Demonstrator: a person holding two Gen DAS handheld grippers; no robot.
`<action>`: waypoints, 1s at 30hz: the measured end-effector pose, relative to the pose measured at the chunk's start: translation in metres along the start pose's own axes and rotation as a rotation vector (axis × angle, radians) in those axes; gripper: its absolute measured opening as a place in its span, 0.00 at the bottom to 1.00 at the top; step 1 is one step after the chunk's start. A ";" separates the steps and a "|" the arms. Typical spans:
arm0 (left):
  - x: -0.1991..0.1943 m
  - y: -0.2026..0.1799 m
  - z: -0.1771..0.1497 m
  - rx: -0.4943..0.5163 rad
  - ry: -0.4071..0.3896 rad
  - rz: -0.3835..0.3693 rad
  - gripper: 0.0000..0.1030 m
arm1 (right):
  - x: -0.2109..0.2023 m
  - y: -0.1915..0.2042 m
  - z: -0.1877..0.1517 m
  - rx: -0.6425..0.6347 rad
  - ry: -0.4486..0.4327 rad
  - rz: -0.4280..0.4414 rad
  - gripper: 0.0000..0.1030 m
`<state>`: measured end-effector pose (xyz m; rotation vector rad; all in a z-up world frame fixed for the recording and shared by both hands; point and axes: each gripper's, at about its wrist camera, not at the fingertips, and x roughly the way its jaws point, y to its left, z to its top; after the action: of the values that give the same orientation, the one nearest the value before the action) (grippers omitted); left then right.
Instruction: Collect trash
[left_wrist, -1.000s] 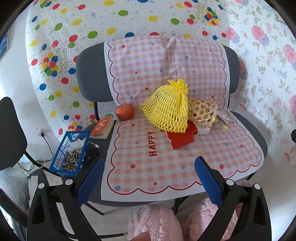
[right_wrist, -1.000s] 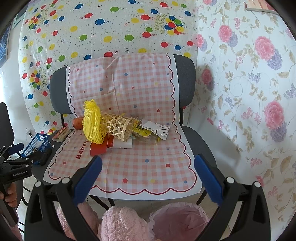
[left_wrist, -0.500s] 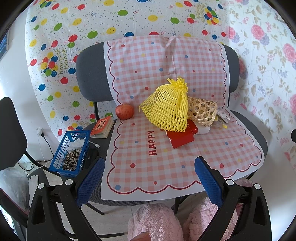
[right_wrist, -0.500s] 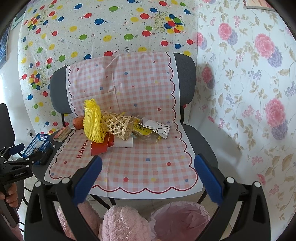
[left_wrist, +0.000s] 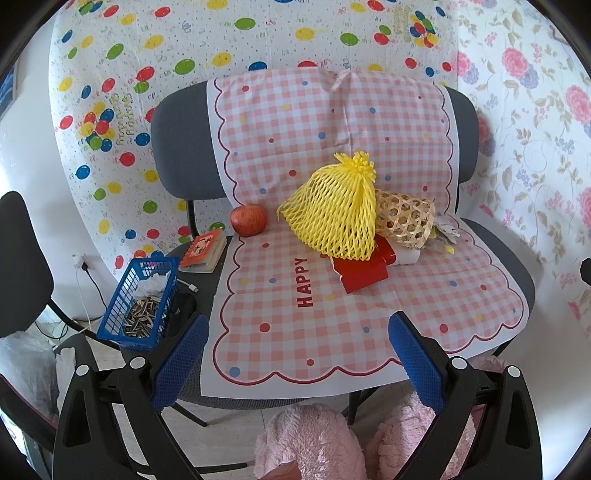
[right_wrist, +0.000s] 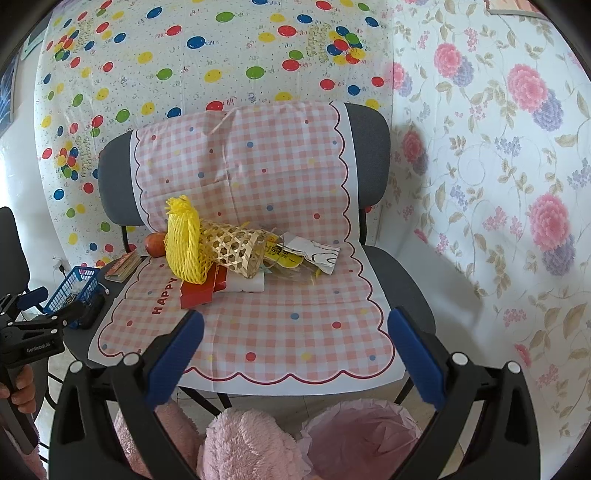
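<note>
A pile of trash lies on the chair's pink checked cloth (left_wrist: 332, 317): a yellow foam net (left_wrist: 332, 214) (right_wrist: 184, 240), a woven bamboo basket (left_wrist: 404, 219) (right_wrist: 236, 247), a red paper box (left_wrist: 362, 269) (right_wrist: 201, 290) and crumpled wrappers (right_wrist: 306, 258). My left gripper (left_wrist: 297, 354) is open and empty, in front of the seat's front edge. My right gripper (right_wrist: 293, 354) is open and empty, also short of the seat. A pink-lined trash bin (right_wrist: 365, 439) stands on the floor below the right gripper.
A red apple (left_wrist: 248, 220) and a small book (left_wrist: 205, 249) lie at the seat's left. A blue basket (left_wrist: 142, 299) with seed shells sits at the left edge. Another black chair (left_wrist: 18, 258) stands far left. Pink fluffy slippers (left_wrist: 310, 443) are below.
Both grippers have shifted only slightly; the view of the chair is nearly unchanged. Nothing was taken hold of.
</note>
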<state>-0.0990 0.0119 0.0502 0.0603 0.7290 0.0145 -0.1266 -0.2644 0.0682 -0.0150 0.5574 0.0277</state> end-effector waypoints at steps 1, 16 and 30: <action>0.003 0.000 -0.001 0.001 0.007 0.000 0.94 | 0.002 0.000 -0.002 0.002 0.005 0.000 0.94; 0.067 -0.003 0.009 -0.014 0.092 -0.051 0.93 | 0.070 0.000 0.012 0.022 0.050 0.048 0.94; 0.154 -0.051 0.041 0.043 0.099 -0.068 0.90 | 0.135 -0.004 0.032 -0.036 0.017 0.016 0.94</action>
<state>0.0432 -0.0360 -0.0247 0.0767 0.8299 -0.0633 0.0045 -0.2650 0.0240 -0.0461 0.5740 0.0531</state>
